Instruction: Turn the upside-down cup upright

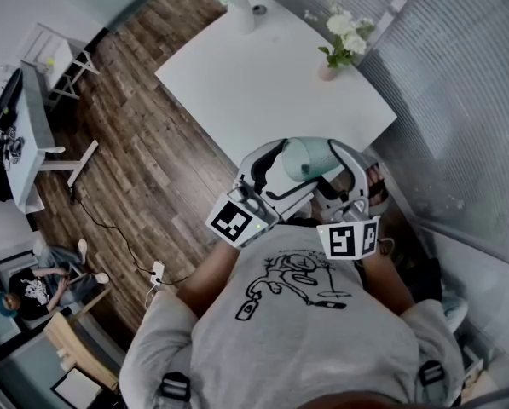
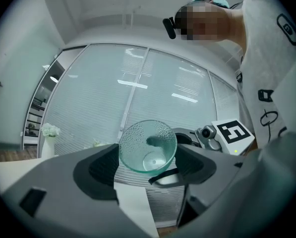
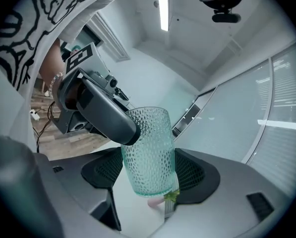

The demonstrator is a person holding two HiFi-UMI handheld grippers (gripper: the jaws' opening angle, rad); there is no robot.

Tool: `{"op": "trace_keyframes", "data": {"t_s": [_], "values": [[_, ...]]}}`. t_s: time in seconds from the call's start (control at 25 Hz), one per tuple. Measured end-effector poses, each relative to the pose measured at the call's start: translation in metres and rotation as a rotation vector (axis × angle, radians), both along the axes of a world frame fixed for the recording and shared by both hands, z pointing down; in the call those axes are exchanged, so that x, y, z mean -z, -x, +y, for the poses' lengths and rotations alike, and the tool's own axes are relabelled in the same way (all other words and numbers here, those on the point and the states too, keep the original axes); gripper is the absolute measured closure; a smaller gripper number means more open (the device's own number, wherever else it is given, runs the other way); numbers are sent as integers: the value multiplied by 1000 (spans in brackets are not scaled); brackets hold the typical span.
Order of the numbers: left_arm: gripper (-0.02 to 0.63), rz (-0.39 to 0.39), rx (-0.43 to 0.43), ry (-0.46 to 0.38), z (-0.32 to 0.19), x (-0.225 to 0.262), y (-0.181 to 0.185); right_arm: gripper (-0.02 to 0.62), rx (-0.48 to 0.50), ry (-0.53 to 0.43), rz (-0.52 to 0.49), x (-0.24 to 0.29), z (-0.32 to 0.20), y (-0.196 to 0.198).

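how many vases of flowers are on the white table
2. A white vase stands at the far corner of the table; a small pinkish vase stands near its right edge. Its near end is covered from view, so another could be hidden.

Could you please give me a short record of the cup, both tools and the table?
cup: greenish dimpled glass, held in the air
cup mouth: faces the left tool
right tool: closed on the cup's sides
left tool: jaws wide, not gripping
table: white, two flower vases at its far side
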State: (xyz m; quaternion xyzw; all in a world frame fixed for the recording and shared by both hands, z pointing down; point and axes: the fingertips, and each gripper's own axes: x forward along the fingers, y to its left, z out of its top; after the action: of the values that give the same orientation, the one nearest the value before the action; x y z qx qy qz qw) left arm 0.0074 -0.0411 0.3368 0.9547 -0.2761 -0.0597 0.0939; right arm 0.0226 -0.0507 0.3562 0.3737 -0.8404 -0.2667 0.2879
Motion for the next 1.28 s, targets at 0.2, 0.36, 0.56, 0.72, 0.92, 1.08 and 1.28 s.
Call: {"op": "trace_keyframes", "data": {"t_s": [0.2,0.36,0.56,0.72,0.92,1.08,1.28], "values": [[252,-5,10,9,-3,-3,2,254,-10,86,-80,-8,-2,2],[255,-21,6,12,-1,-7,2,253,-8,172,-170,-21,1,3],[259,-43,6,26,0,-15,3,256,-7,261,-266,-35,4,7],[260,-66,7,31,1,-23,3,256,-8,328,-306,-47,6,8],[263,-118,-3,8,2,-33,0,258,-24,387,-337,-62,7,7],[265,-153,-16,21,1,-46,-2,258,-46,449,-380,-77,6,6],[267,-164,-33,6,-1,-58,-6,258,-53,525,-431,-94,6,7]]}}
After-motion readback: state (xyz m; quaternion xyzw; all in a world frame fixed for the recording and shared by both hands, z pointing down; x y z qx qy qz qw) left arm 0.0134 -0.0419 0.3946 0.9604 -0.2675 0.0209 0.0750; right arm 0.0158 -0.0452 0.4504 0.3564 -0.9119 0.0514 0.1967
